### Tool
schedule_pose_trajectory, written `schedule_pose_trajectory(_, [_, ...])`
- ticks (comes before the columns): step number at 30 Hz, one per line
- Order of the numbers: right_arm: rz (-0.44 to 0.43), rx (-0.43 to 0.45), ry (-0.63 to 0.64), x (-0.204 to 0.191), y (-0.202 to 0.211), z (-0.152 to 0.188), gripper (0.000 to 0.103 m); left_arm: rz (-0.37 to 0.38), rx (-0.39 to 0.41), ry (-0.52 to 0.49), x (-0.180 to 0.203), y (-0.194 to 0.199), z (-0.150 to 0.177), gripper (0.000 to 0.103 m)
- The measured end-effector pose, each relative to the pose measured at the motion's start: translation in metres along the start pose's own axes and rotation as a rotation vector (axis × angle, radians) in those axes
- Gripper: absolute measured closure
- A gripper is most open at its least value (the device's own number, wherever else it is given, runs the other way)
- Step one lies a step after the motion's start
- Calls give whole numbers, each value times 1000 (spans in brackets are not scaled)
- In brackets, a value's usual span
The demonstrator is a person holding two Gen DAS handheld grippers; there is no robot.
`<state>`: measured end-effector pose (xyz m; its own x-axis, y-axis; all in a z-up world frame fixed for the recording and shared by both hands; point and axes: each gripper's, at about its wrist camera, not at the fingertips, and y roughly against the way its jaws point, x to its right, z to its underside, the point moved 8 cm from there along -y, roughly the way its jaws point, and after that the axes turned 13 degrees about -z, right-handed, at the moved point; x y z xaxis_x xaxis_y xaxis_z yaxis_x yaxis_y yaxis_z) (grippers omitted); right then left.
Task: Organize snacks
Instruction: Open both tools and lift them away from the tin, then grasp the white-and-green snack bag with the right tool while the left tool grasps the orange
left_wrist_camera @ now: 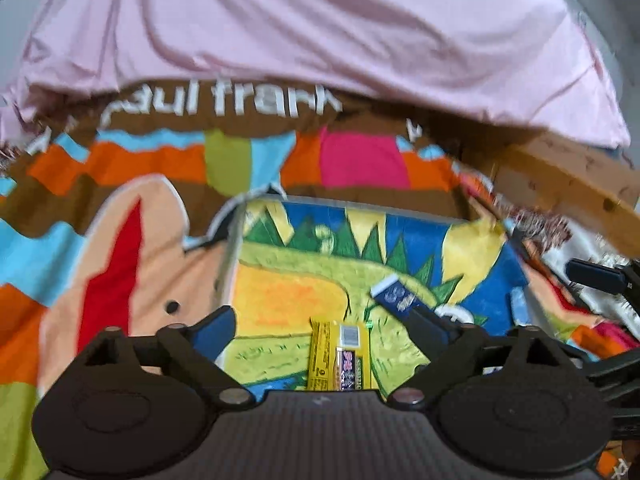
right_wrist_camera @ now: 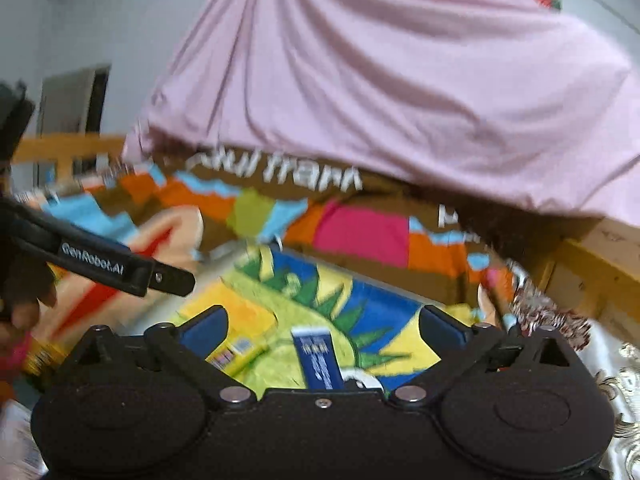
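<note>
A yellow snack bar (left_wrist_camera: 340,354) lies flat on a tray with a green dinosaur picture (left_wrist_camera: 280,280). A blue snack packet (left_wrist_camera: 396,294) lies just to its right on the same tray. My left gripper (left_wrist_camera: 322,330) hangs over the yellow bar, open, with nothing between its blue pads. In the right wrist view my right gripper (right_wrist_camera: 320,328) is open above the blue packet (right_wrist_camera: 320,360), not touching it. The yellow bar (right_wrist_camera: 236,354) shows beside its left finger. The left gripper's finger (right_wrist_camera: 168,278) reaches in from the left, held by a hand (right_wrist_camera: 24,304).
The tray rests on a colourful patchwork blanket (left_wrist_camera: 120,168) with white lettering. A pink cloth (left_wrist_camera: 320,20) hangs behind it. A wooden bed frame (right_wrist_camera: 592,264) runs along the right, with a patterned cloth (right_wrist_camera: 616,384) beside it. More packets lie blurred at the left edge (right_wrist_camera: 40,356).
</note>
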<state>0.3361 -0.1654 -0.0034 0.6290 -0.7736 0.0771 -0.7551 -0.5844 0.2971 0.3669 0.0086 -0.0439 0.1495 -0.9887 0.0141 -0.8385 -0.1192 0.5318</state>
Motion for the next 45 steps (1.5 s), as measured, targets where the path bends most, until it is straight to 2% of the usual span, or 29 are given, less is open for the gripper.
schedule_pose_trajectory(3, [-1,48,-20,-11,24,-12,1,-8,58,23,-9,28,-4,1])
schedule_pose_trajectory(9, [-8,108,-69,-35,72,-21,1,-18,139,37,-26,84,1,1])
schedule_pose_trajectory(17, [-33,97,-93,-76,124,-10,1,-32,172,21,-45,151,29,1])
schedule_pose_trajectory(23, [-57,57,-111,-104,149,7,1,-38,155,18,-61,189,58,0])
schedule_pose_trajectory(29, [-91,-14,-135,-126,161,32,1,-43,110,-8,-70,209,86,1])
schedule_pose_trajectory(38, [-131,-141,-179,-151,166,71,1,-55,42,-64,-78,219,123,1])
schedule_pose_trajectory(45, [-154,-230,-188,-165,160,94,1,-59,-38,-65,-85,212,145,1])
